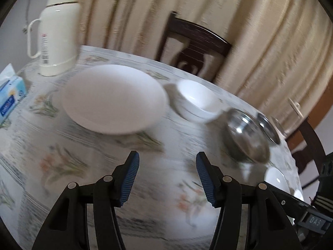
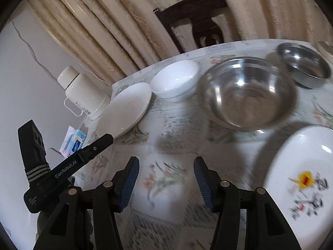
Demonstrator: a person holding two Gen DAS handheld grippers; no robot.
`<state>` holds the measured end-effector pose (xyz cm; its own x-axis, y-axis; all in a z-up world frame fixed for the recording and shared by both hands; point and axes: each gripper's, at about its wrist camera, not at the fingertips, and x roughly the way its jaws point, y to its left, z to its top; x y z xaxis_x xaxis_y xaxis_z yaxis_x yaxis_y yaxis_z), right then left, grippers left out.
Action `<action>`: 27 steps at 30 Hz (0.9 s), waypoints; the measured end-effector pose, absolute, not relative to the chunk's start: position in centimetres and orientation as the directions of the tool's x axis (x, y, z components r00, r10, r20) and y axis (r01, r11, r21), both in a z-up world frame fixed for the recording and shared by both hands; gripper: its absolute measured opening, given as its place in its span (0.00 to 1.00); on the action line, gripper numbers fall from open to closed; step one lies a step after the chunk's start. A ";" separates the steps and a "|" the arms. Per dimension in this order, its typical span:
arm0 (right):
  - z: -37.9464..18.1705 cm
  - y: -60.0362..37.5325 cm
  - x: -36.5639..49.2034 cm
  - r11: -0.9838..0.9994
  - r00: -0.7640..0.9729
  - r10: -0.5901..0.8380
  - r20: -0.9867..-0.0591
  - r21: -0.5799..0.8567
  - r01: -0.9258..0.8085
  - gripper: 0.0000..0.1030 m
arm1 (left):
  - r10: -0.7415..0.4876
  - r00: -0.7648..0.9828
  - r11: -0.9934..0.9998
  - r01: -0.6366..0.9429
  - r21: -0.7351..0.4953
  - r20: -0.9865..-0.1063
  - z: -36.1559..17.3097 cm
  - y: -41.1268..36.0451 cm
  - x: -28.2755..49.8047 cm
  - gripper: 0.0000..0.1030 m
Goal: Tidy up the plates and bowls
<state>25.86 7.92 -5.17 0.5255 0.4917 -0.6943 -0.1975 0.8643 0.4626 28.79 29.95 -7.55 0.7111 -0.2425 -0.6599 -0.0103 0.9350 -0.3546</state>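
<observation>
A large plain white plate [image 1: 113, 99] [image 2: 124, 109] lies on the flowered tablecloth, with a white bowl [image 1: 197, 100] [image 2: 174, 79] beside it. To the right stand a big steel bowl [image 1: 245, 137] [image 2: 247, 92] and a smaller steel bowl [image 1: 268, 130] [image 2: 303, 64]. A white plate with a painted motif [image 2: 301, 183] lies at the near right. My left gripper [image 1: 167, 177] hangs open and empty above the cloth, short of the plain plate. My right gripper [image 2: 165, 179] is also open and empty, in front of the big steel bowl.
A cream thermos jug [image 1: 56, 33] [image 2: 83, 89] and a tissue pack [image 1: 10, 95] [image 2: 76, 142] stand at the table's left. A dark wooden chair [image 1: 193, 43] [image 2: 197, 18] and beige curtains are behind the table. The left gripper's body [image 2: 68, 166] shows in the right wrist view.
</observation>
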 end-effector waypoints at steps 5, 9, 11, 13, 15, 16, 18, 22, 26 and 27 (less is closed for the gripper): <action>-6.0 10.4 28.9 0.867 0.497 0.490 -0.716 0.461 -0.190 0.56 | -0.187 0.719 0.932 -0.084 -0.352 -0.669 -7.7 33.7 30.7 0.56; -6.8 11.5 30.9 0.852 0.460 0.514 -0.724 0.493 -0.176 0.56 | -0.157 0.721 0.922 -0.138 -0.361 -0.675 -8.0 36.2 32.2 0.56; -7.1 12.1 31.7 0.847 0.449 0.522 -0.725 0.503 -0.172 0.56 | -0.143 0.721 0.914 -0.166 -0.370 -0.678 -8.3 37.6 33.1 0.56; -7.1 12.6 32.2 0.844 0.446 0.528 -0.722 0.505 -0.181 0.56 | -0.125 0.719 0.915 -0.182 -0.360 -0.683 -8.5 38.3 33.9 0.56; -7.1 13.3 32.8 0.842 0.444 0.534 -0.720 0.504 -0.194 0.56 | -0.098 0.716 0.920 -0.200 -0.337 -0.692 -8.8 39.1 34.6 0.56; -7.1 13.7 33.2 0.839 0.441 0.539 -0.718 0.504 -0.205 0.56 | -0.088 0.714 0.919 -0.211 -0.334 -0.695 -8.9 39.5 35.1 0.56; -7.2 14.5 33.9 0.836 0.434 0.546 -0.717 0.504 -0.218 0.56 | -0.079 0.717 0.913 -0.228 -0.340 -0.693 -8.9 40.2 35.7 0.56; -7.5 16.0 35.1 0.830 0.418 0.556 -0.718 0.501 -0.245 0.56 | -0.066 0.729 0.889 -0.267 -0.371 -0.682 -8.7 42.1 36.9 0.56; -8.0 17.3 36.2 0.834 0.410 0.552 -0.726 0.489 -0.258 0.56 | -0.049 0.724 0.862 -0.317 -0.395 -0.688 -9.1 44.1 38.7 0.56; -8.1 17.4 36.5 0.833 0.409 0.552 -0.726 0.488 -0.258 0.56 | -0.048 0.720 0.857 -0.327 -0.399 -0.692 -9.4 44.5 39.1 0.56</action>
